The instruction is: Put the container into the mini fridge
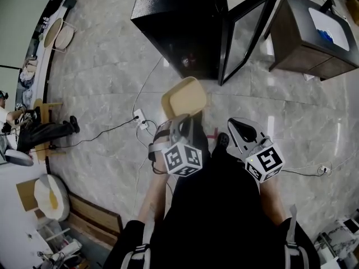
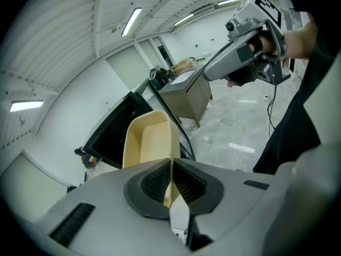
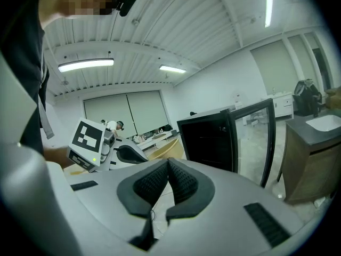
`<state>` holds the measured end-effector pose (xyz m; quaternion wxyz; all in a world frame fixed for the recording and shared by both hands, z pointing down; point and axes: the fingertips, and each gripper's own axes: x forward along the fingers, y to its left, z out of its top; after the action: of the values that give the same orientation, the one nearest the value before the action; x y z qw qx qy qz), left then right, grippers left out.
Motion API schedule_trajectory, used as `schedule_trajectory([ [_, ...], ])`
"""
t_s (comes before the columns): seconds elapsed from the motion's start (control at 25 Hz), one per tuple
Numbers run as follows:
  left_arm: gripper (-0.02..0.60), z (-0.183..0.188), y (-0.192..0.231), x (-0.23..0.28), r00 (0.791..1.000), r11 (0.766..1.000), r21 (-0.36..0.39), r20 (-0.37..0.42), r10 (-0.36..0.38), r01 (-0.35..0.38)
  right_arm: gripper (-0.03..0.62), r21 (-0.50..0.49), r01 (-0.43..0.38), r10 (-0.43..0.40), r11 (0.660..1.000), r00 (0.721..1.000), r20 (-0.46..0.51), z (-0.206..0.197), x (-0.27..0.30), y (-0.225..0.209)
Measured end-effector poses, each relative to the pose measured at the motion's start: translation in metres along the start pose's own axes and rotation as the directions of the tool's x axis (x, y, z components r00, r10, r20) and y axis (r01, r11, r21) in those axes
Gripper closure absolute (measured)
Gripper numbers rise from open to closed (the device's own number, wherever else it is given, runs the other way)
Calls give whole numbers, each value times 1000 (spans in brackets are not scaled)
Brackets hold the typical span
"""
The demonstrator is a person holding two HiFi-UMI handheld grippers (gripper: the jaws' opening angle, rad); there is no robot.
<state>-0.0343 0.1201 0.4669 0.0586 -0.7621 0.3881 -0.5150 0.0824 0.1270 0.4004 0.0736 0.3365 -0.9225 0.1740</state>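
A cream plastic container (image 1: 184,97) hangs in front of me above the floor, its wall pinched in my left gripper (image 1: 182,119). The left gripper view shows the container (image 2: 148,143) rising from the shut jaws of the left gripper (image 2: 171,167), open side toward the camera. The black mini fridge (image 1: 179,24) stands ahead on the floor with its glass door (image 1: 247,29) swung open to the right; the fridge (image 3: 208,137) and its door (image 3: 261,137) also show in the right gripper view. My right gripper (image 1: 238,129) is held beside the left one, shut and empty; the right gripper (image 3: 168,167) has its pads together.
A dark wooden cabinet (image 1: 314,32) with a white sink top stands right of the fridge. Cables and a power strip (image 1: 138,118) lie on the marble floor at left. A seated person (image 1: 33,129) and clutter are at the far left.
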Motion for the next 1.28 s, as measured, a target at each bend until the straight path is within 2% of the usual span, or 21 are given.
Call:
schedule_trajectory([
  [0.44, 538, -4, 68, 58, 996, 996, 67, 57, -69, 66, 576, -11, 89, -89, 996, 996, 11, 40, 74, -22],
  [0.8, 538, -9, 121, 110, 987, 983, 141, 93, -129, 115, 576, -7, 172, -172, 985, 985, 8, 61, 128, -39],
  [1.12, 539, -23, 149, 158, 980, 950, 277, 88, -177, 147, 576, 27, 260, -261, 965, 965, 12, 66, 167, -46],
  [1.28, 538, -33, 147, 183, 972, 933, 308, 78, -222, 189, 576, 55, 305, -305, 951, 952, -2, 58, 175, -46],
])
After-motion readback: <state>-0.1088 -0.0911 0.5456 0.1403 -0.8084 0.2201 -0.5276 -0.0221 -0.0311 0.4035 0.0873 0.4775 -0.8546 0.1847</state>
